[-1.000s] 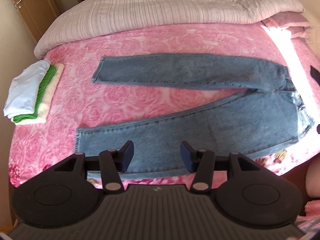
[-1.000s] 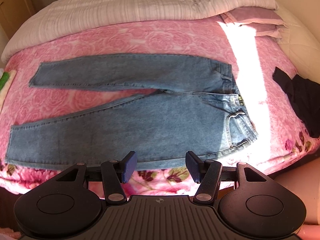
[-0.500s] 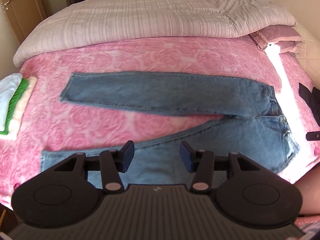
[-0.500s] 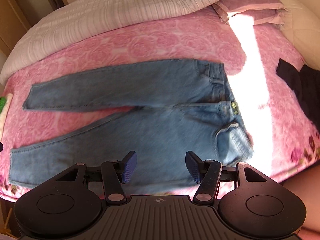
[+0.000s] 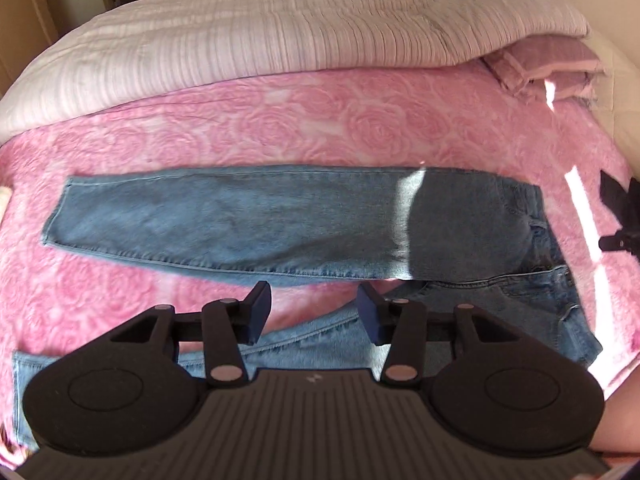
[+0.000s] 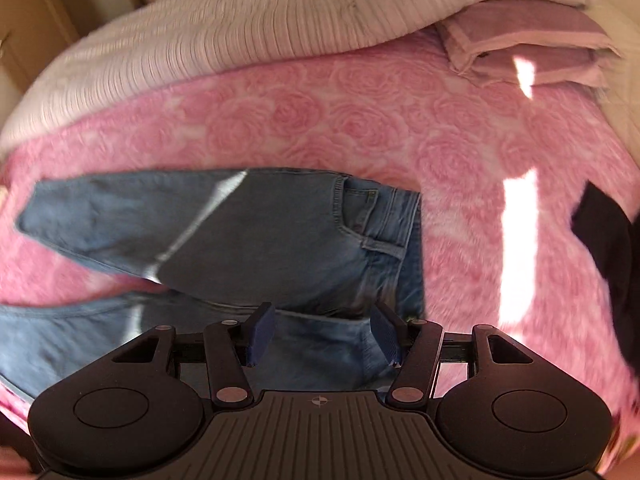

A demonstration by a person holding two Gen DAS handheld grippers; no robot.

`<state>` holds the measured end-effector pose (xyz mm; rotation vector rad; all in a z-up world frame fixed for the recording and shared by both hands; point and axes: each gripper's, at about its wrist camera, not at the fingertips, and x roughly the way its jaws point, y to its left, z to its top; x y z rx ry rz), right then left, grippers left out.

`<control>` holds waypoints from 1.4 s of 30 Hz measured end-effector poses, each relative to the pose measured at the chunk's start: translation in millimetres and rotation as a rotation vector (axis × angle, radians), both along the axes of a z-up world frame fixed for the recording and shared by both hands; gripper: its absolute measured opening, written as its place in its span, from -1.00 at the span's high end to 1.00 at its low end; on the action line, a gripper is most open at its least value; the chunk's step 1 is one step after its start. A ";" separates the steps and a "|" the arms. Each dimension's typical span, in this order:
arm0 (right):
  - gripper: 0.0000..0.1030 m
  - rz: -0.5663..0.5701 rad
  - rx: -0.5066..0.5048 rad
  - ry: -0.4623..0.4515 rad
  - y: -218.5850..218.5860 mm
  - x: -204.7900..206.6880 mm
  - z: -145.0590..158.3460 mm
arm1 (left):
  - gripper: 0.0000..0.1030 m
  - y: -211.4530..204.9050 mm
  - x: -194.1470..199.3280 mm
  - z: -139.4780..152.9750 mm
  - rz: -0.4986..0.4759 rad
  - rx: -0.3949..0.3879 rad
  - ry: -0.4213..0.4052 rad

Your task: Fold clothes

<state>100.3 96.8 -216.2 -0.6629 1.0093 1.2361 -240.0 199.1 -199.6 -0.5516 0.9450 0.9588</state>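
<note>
A pair of blue jeans (image 5: 248,220) lies spread flat on the pink rose-patterned bedspread (image 5: 320,120), legs pointing left, waist to the right. It also shows in the right wrist view (image 6: 280,240), where the pocket and waistband are near the centre. My left gripper (image 5: 314,314) is open and empty, hovering over the gap between the two legs. My right gripper (image 6: 322,336) is open and empty, just above the crotch and waist area.
A white ribbed duvet (image 5: 280,28) is piled along the far side of the bed. Mauve pillows (image 6: 532,44) lie at the far right. A black garment (image 6: 612,256) lies at the right edge. Bright sun strips (image 6: 516,240) cross the bedspread.
Both grippers have moved forward and lower over the jeans, which now fill more of each view. The folded pile at the left has slid out of view. Both stay open.
</note>
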 end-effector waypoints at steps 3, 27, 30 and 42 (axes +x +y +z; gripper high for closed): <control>-0.09 0.028 -0.023 -0.002 14.3 15.6 -22.7 | 0.19 16.5 12.0 -23.4 -0.021 -0.017 0.018; 0.25 0.367 0.024 -0.108 176.1 82.2 -131.6 | 0.35 211.5 75.5 -180.9 -0.646 0.095 0.141; 0.25 0.441 -0.010 -0.126 190.8 86.8 -140.7 | 0.34 232.5 75.8 -194.3 -0.739 0.091 0.201; 0.54 0.456 -0.078 -0.043 207.2 103.2 -170.1 | 0.65 263.3 71.8 -210.2 -0.927 0.025 0.148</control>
